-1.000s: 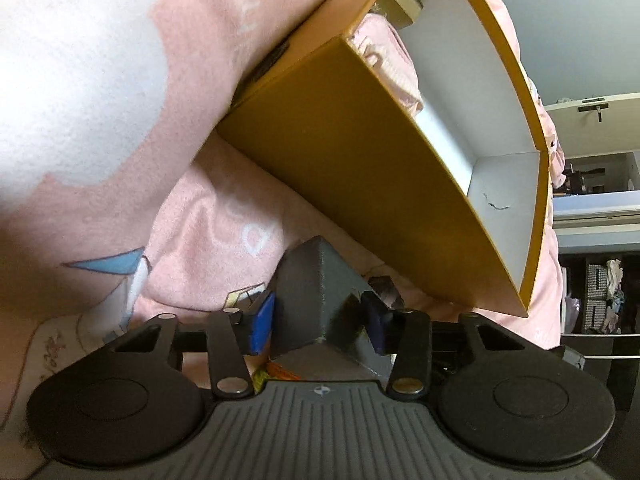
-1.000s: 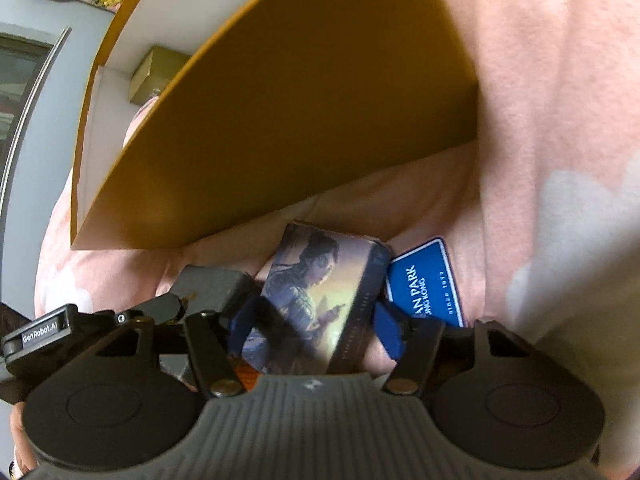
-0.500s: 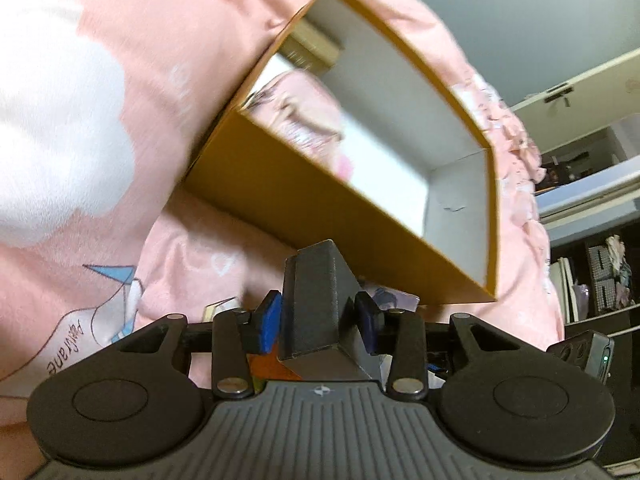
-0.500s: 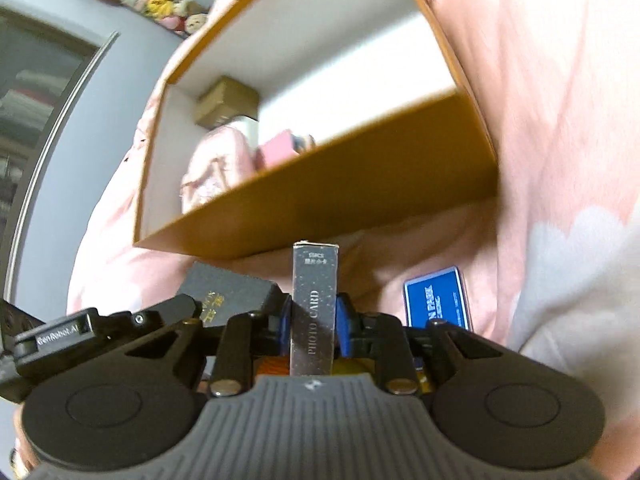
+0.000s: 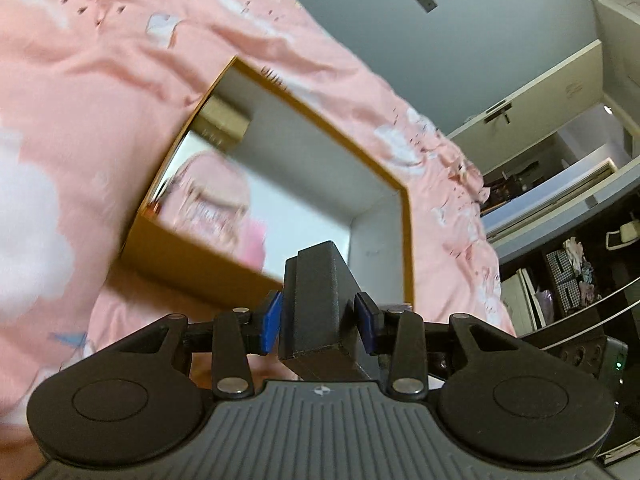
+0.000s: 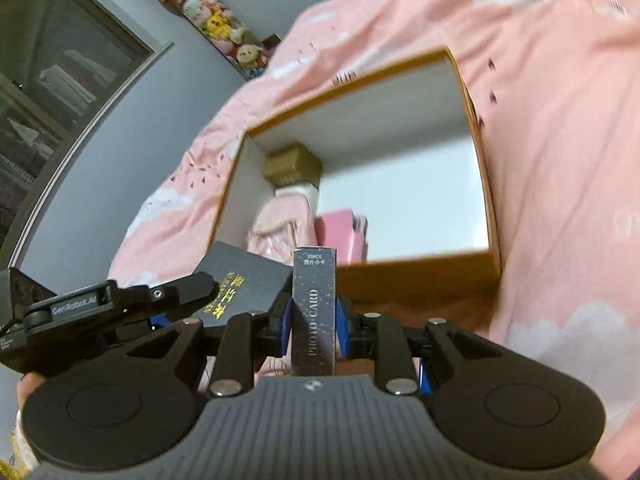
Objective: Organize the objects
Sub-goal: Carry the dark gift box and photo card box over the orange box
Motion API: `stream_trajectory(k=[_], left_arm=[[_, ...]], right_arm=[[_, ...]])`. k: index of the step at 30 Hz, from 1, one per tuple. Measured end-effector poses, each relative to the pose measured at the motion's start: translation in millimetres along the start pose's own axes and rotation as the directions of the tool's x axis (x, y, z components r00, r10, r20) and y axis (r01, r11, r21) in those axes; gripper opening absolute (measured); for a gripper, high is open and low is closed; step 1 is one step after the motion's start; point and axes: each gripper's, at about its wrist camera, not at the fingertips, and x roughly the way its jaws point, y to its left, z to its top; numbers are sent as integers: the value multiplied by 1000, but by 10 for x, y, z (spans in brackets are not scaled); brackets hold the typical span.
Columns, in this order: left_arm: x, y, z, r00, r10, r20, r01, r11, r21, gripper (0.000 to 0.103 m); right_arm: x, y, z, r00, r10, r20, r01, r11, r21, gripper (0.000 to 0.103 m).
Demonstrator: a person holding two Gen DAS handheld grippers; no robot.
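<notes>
My left gripper (image 5: 319,322) is shut on a dark grey box (image 5: 320,300), held above the near wall of an open orange storage box (image 5: 192,252). My right gripper (image 6: 313,326) is shut on a slim dark photo card box (image 6: 313,312), held edge-up in front of the same orange box (image 6: 424,272). The grey box with gold lettering (image 6: 240,284) and the left gripper show at the right wrist view's left. Inside the orange box lie a gold box (image 6: 294,166), a pink pouch (image 6: 280,220) and a pink item (image 6: 340,232).
The orange box sits on a pink bedspread (image 6: 560,160) with white clouds. Plush toys (image 6: 216,20) hang on the grey wall. A dark cabinet (image 6: 44,92) stands at the left. Shelves and a wardrobe (image 5: 560,240) are at the far right of the left wrist view.
Both grippers closed on their boxes and lifted them off the bedspread. The views rose from under the orange box's wall to above it, so its inside now shows.
</notes>
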Motion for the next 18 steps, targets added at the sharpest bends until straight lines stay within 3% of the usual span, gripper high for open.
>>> stream_trajectory(k=[9, 18], left_arm=[[108, -256, 356, 992, -19, 122, 13, 998, 55, 44], [571, -223, 615, 991, 27, 129, -37, 997, 72, 44]], right_arm=[[-133, 101, 432, 996, 3, 87, 1, 999, -44, 24], [209, -21, 822, 987, -92, 133, 99, 994, -42, 24]])
